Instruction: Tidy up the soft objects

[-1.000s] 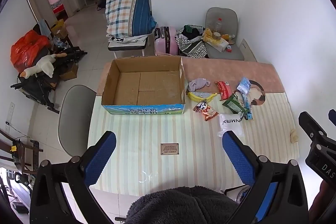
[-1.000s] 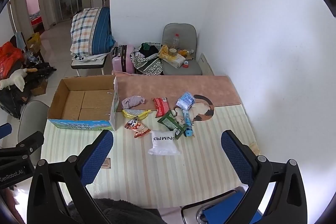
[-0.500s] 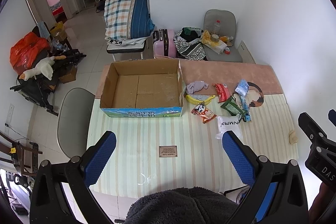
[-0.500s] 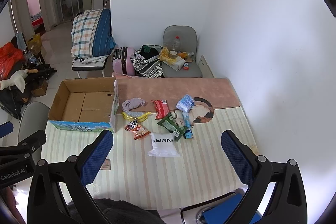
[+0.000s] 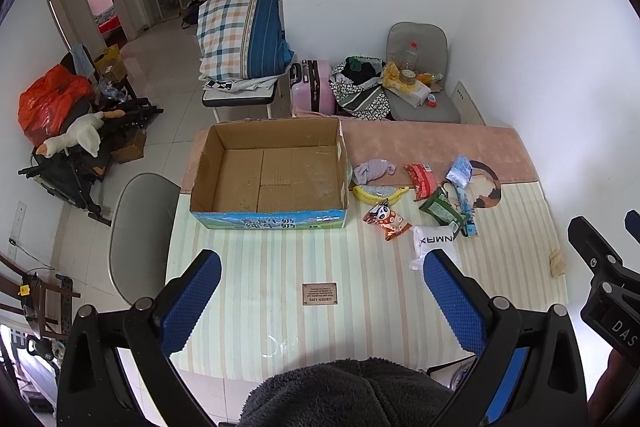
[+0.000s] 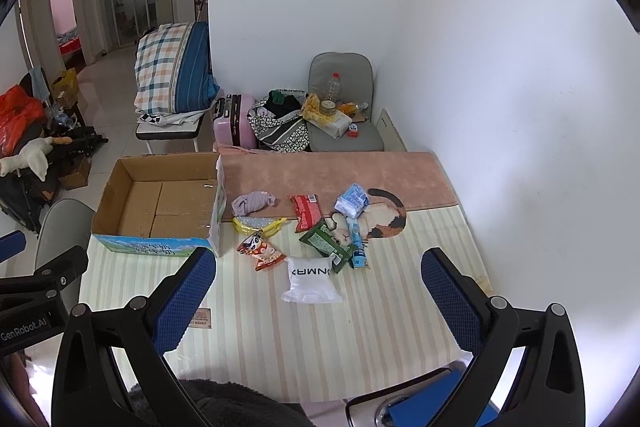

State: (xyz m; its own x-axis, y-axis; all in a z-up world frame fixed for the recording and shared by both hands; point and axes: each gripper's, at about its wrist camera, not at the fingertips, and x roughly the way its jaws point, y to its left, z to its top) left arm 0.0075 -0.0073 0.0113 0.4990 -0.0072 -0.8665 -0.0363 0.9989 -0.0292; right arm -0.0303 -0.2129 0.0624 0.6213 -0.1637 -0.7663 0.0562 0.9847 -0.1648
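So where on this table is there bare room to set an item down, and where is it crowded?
Bare striped cloth lies along the near edge, in front of the cardboard box, around the small brown label. The pink strip behind the packets is free too, as is the box floor. Crowded: right of the box, from the purple cloth to the white pouch.

You can read "NMAX", upside down with a cut-off leading letter, on the white soft pouch [image 6: 311, 279] on the striped cloth, "GenRobot.AI" on the black left gripper body [image 6: 24, 323], "DAS" on the black right gripper body [image 5: 618, 325], and "GREEN LIFE" on the small brown label [image 5: 319, 293].
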